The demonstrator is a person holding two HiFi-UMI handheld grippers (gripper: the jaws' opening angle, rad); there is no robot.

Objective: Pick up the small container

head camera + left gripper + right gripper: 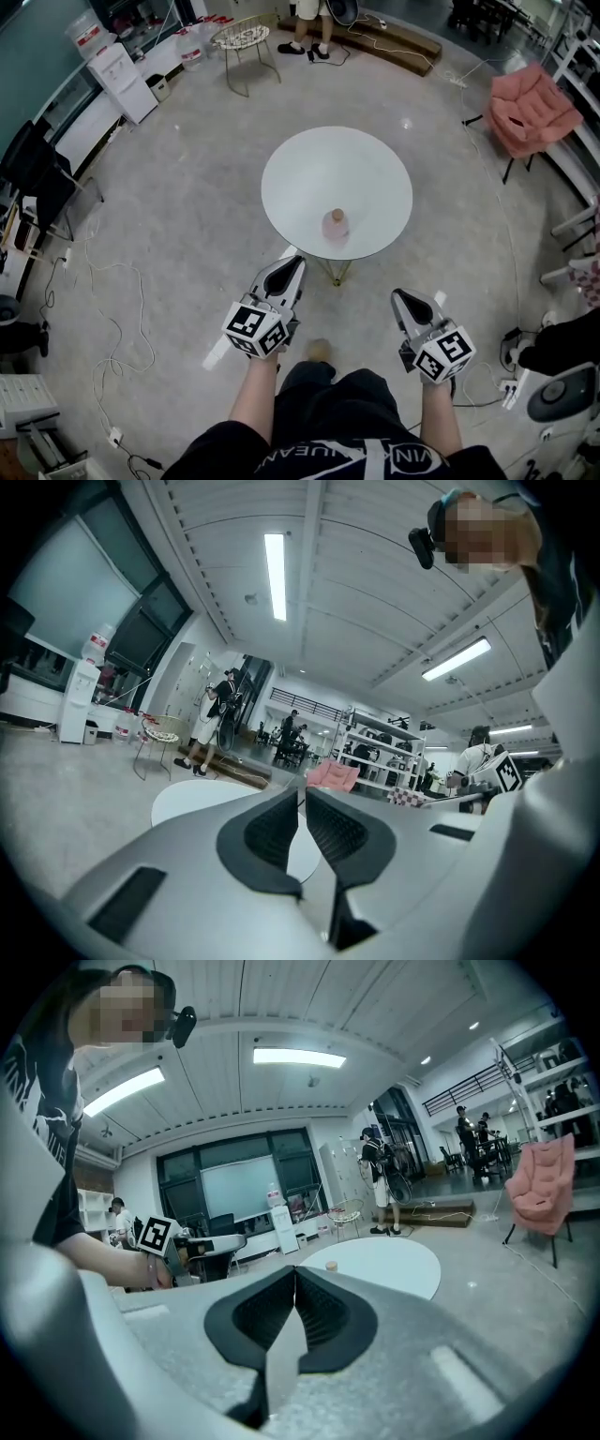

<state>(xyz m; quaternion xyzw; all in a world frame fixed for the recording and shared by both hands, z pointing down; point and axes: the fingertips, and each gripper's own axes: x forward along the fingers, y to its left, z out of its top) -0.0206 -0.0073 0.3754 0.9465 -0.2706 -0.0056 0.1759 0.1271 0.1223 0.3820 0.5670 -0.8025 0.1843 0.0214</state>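
- Small container (336, 226), pink with a paler cap, stands upright on the round white table (309, 169), close to the table's near edge and a little right of its middle.
- Nothing else lies on the tabletop in the head view; the right gripper view shows the container (332, 1266) as a small stub near the table's (398, 1265) left rim.
- Left gripper (298, 260) is held over the floor just short of the table's near edge, left of the container and apart from it.
- In the left gripper view its jaws (303, 789) stand drawn close, with only a thin slit at the tips and nothing in it; the table (187, 803) shows beyond them.
- Right gripper (398, 295) hangs nearer to the person and further right, well apart from the container.
- Its jaws (295, 1269) are pressed together at the tips and empty.
- Each gripper carries a marker cube, the left (255, 328) and the right (444, 354), just ahead of the person's forearms.
- Far right of the table stands a pink armchair (532, 108).
- Far left are a wire chair (242, 37) and a white water dispenser (122, 80).
- Someone's legs (309, 28) show at the far edge, beside a low wooden platform (394, 37).
- Cables (103, 309) trail over the grey floor on the left.
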